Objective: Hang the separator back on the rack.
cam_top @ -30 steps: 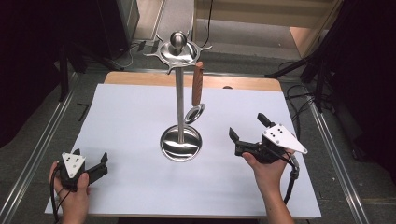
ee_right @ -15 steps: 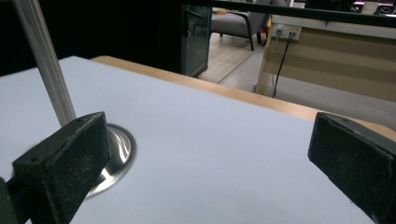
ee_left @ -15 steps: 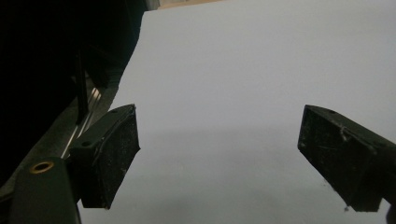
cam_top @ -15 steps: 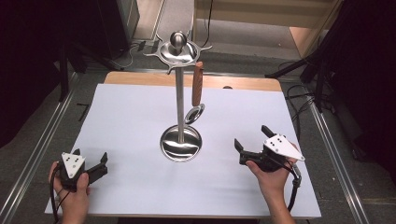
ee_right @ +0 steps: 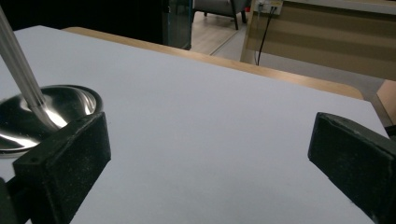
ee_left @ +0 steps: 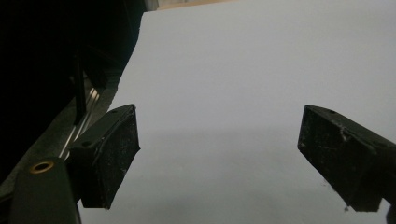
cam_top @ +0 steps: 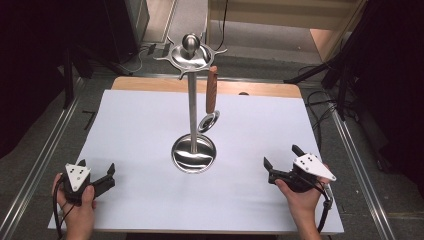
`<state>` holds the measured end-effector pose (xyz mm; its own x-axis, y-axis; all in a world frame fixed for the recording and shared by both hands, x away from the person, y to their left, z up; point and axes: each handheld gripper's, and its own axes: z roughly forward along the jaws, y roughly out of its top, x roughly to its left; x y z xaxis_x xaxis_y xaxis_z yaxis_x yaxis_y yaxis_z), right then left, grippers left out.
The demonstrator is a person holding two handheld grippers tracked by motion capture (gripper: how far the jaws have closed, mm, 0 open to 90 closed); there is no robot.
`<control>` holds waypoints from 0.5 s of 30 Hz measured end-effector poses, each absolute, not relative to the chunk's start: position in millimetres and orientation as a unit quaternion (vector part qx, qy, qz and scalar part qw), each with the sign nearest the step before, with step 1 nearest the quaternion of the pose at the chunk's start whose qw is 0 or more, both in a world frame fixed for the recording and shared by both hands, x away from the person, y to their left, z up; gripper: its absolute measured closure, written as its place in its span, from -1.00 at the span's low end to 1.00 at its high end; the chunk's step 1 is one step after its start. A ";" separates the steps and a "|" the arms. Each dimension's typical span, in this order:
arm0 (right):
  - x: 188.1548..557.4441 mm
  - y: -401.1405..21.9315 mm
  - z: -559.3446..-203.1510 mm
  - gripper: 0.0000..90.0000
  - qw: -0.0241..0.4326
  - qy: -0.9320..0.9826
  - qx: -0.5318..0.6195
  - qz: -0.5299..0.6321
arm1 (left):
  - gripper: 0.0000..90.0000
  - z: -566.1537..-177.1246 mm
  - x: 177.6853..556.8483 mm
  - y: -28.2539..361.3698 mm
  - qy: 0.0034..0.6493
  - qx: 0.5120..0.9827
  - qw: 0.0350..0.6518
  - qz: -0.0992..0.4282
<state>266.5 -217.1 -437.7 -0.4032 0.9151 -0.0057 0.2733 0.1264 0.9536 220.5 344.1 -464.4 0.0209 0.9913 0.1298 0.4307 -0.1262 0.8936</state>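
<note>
High view: the right gripper (cam_top: 280, 157) is held low over the white table cover (cam_top: 140, 130), near its front right corner, jaws spread wide with nothing between them. The metal stand (cam_top: 193, 100) rises ahead and to that gripper's left, well apart from it, its round base (cam_top: 194, 155) resting on the cover. A wooden-handled ladle (cam_top: 211, 100) hangs from the stand's top ring (cam_top: 190, 54), its bowl just above the base. The left gripper (cam_top: 96, 173) sits at the front left corner, jaws likewise apart and empty, with the stand far off to its right. Right gripper view: the base (ee_right: 44, 114) lies just beyond the left jaw.
</note>
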 end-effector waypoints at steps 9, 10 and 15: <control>260.7 -236.1 -450.3 -1.00 0.326 0.677 0.456 0.477 | -0.70 -464.3 219.8 344.8 0.568 0.625 0.345 0.411; 259.7 -237.8 -451.6 -1.00 0.327 0.677 0.457 0.475 | -0.70 -464.3 219.8 344.8 0.568 0.625 0.345 0.411; 256.2 -247.7 -458.3 -1.00 0.327 0.679 0.466 0.464 | -0.70 -464.2 219.5 344.9 0.567 0.624 0.346 0.411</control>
<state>256.2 -247.7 -458.3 -0.3522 0.9359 -0.0121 0.3280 0.1355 0.9349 219.5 344.9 -464.2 0.0186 0.9925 0.1209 0.4238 -0.1174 0.8981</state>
